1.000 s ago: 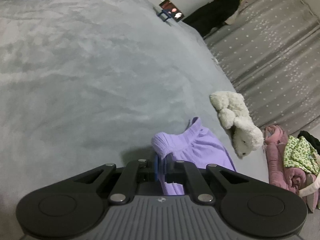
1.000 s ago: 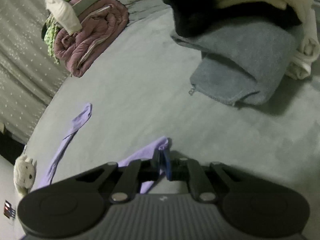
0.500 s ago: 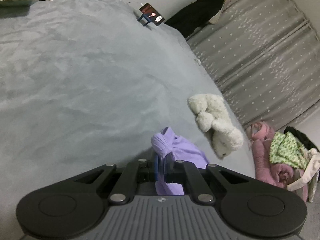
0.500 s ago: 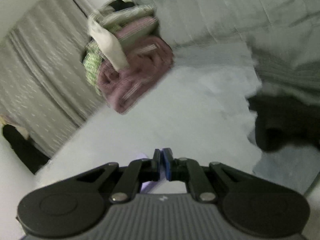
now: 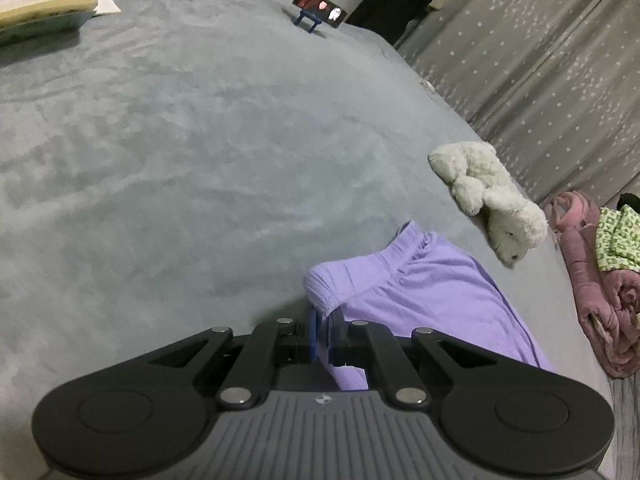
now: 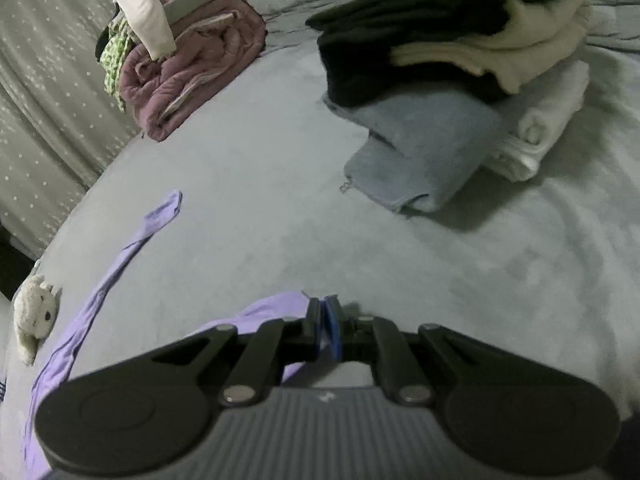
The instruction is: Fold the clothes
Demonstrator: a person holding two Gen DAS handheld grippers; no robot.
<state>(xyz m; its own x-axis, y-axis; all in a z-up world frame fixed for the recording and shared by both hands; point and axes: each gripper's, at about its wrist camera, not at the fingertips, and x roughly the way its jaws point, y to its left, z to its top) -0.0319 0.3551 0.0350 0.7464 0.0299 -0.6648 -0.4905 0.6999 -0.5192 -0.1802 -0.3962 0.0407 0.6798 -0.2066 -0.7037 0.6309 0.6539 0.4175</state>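
1. The left gripper (image 5: pixel 325 330) has its fingers pinched on the gathered waistband of the purple pants (image 5: pixel 424 280), at the near left corner of the band — cloth bunches up just above the tips.
2. The right gripper (image 6: pixel 323 322) also has its fingers pressed together on a purple edge of the pants (image 6: pixel 264 308); the fabric shows just left of the tips and runs under the gripper body.
3. The pants lie on the grey bed (image 5: pixel 180 140), waistband raised at the left gripper. In the right view one leg (image 6: pixel 120 256) trails away long and thin across the bed toward the upper left, flat on the cover.
4. A white plush toy (image 5: pixel 488 196) lies just beyond the waistband, near the bed's edge.
5. A rolled pink blanket (image 6: pixel 192 68) with clothes on top sits at the far side of the bed — well apart from the pants.
6. A stack of folded clothes (image 6: pixel 432 120), dark and cream over blue, sits to the upper right in the right view.
7. A phone on a stand (image 5: pixel 320 10) stands at the bed's far end.
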